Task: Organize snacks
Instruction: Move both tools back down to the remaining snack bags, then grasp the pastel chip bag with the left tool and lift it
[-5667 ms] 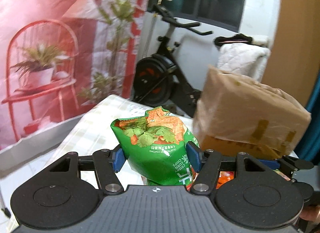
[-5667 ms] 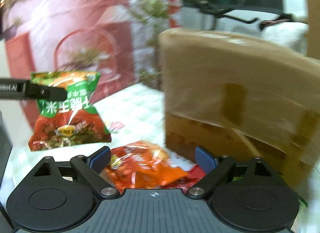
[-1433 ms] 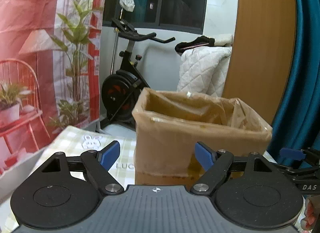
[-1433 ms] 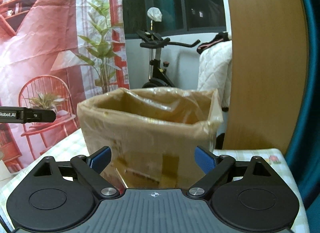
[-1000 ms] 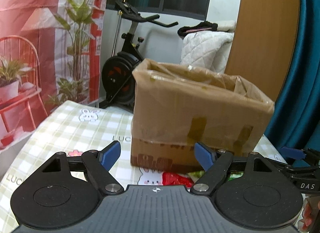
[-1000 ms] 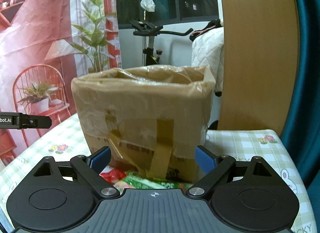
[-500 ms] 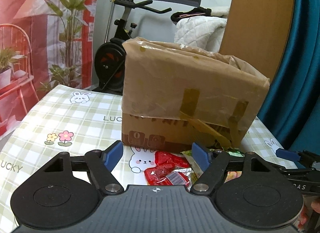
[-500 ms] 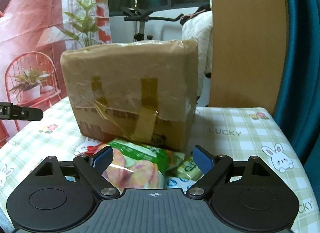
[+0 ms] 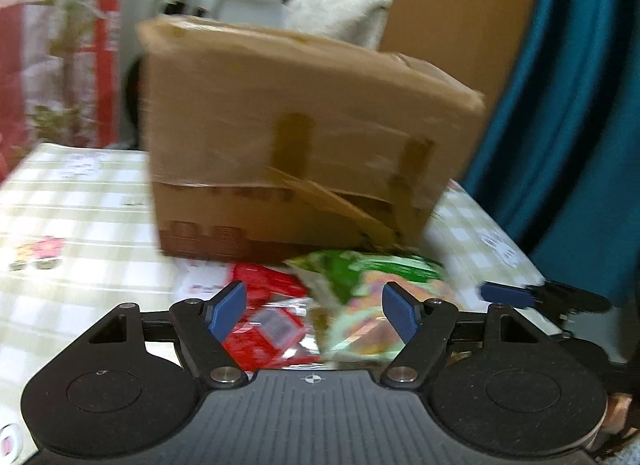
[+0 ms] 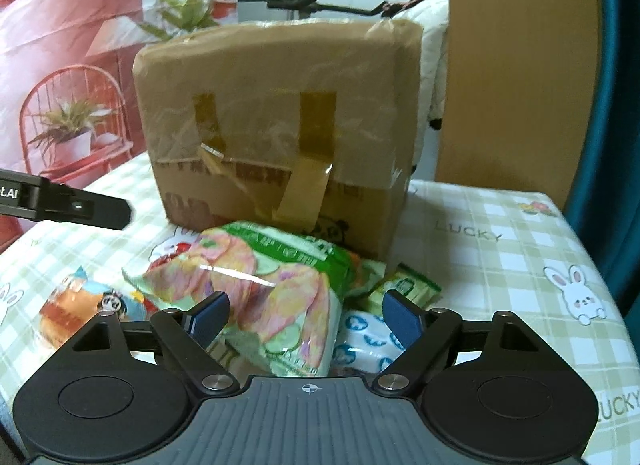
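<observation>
Left gripper point(image 9: 312, 307): standing open, jaws having just been narrowing, blue pads point(image 9: 227, 308) touching nothing; hovering over a red packet point(image 9: 267, 323), blurred, lying on the table near the box's front.

Right gripper point(image 10: 301, 317): likewise open, jaws having just been closing in, pads clear of the goods; poised above a green chip bag point(image 10: 256, 289) lying flat between the jaws' line of reach.

Lying just right of that bag: a white-and-blue packet point(image 10: 362, 339) and a small green packet point(image 10: 408, 290), touching one another. Lying at the near left: an orange-printed packet point(image 10: 66, 311).

Standing beyond the pile, at the far middle: a taped cardboard box point(image 10: 280, 121), snacks resting against its front foot.

Covering the table: a checked cloth point(image 10: 500, 249) printed with rabbits.
</observation>
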The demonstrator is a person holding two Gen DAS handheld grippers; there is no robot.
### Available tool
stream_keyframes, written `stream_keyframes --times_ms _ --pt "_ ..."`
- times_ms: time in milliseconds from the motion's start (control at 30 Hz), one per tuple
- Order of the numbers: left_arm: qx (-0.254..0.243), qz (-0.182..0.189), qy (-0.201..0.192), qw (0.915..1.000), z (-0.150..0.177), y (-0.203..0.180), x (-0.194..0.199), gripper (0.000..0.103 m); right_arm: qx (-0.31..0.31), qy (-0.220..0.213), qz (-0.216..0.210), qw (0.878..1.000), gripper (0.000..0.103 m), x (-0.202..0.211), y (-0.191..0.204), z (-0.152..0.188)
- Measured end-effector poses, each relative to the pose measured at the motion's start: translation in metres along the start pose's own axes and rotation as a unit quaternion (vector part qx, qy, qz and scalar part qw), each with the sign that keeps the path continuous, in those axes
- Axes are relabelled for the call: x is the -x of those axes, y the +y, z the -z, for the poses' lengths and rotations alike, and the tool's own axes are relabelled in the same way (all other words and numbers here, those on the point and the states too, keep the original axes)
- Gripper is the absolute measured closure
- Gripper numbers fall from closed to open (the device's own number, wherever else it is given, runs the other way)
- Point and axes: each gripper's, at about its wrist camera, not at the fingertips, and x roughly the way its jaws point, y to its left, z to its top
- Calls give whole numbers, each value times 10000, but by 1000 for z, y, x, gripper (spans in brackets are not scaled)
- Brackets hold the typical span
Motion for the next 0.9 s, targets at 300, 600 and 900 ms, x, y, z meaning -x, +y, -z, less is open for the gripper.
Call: stream_keyframes --times_ms 300,600,900 --pt "86 590 472 9971 7 -5 -51 26 207 109 -377 9990 26 -14 5 7" --pt "-230 616 607 9960 21 -15 -67 44 -39 214 -614 9979 54 -21 3 7" --pt "-303 479 386 9976 24 -21 -29 51 78 69 -695 9975 68 -1 16 6"
